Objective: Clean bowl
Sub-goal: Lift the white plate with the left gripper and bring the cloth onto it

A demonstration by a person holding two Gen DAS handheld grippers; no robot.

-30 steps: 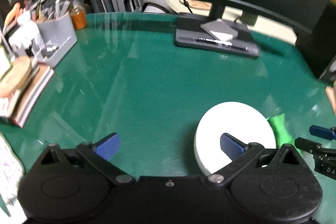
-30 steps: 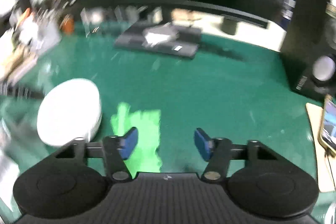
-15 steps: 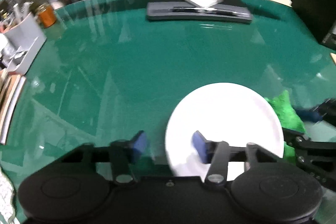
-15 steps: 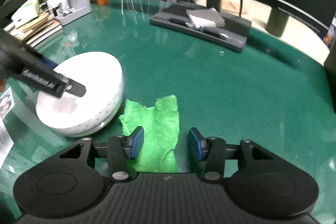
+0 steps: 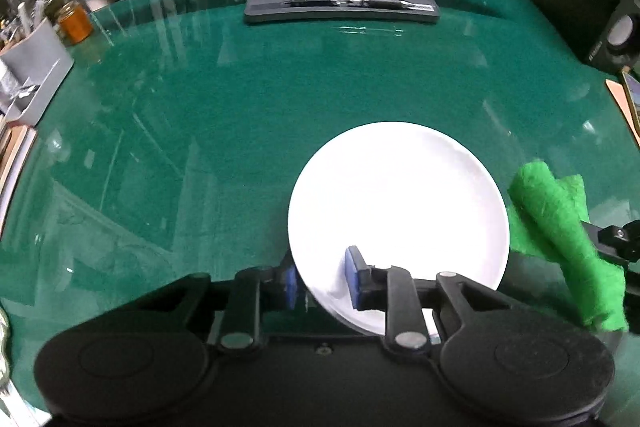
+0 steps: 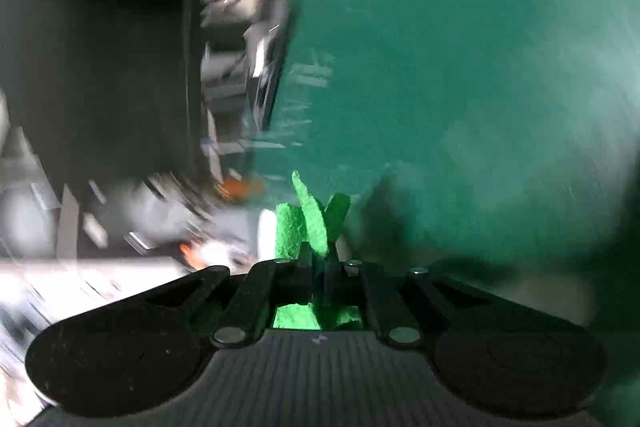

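Gripping the near rim of the white bowl (image 5: 396, 211), the left gripper (image 5: 322, 279) has one blue pad inside the bowl and the other outside, below the rim, so the wall sits pinched between them. The bowl rests on the green table (image 5: 240, 115), reaching forward and to the right from that gripper's fingertips. Its inside looks plain white and glares under the light.

Just to the right of the bowl, a bright green cloth (image 5: 560, 227) hangs bunched in a roll, clear of the bowl's rim. Black parts of the right gripper show behind it at the right edge of the left wrist view.

From the right wrist view, the right gripper (image 6: 318, 267) has its jaws pressed together on the green cloth (image 6: 308, 223), which sticks out in crumpled folds ahead of the fingertips and also shows underneath, between the finger links. That view is rolled sideways and heavily blurred; the green table (image 6: 460, 47) fills its right side, and the clutter to the left is too smeared to make out.

Far ahead of the left gripper, a dark monitor stand (image 5: 340, 3) with pens (image 5: 348, 2) on it sits at the table's back edge. An orange jar (image 5: 74, 21) stands off to the far left.
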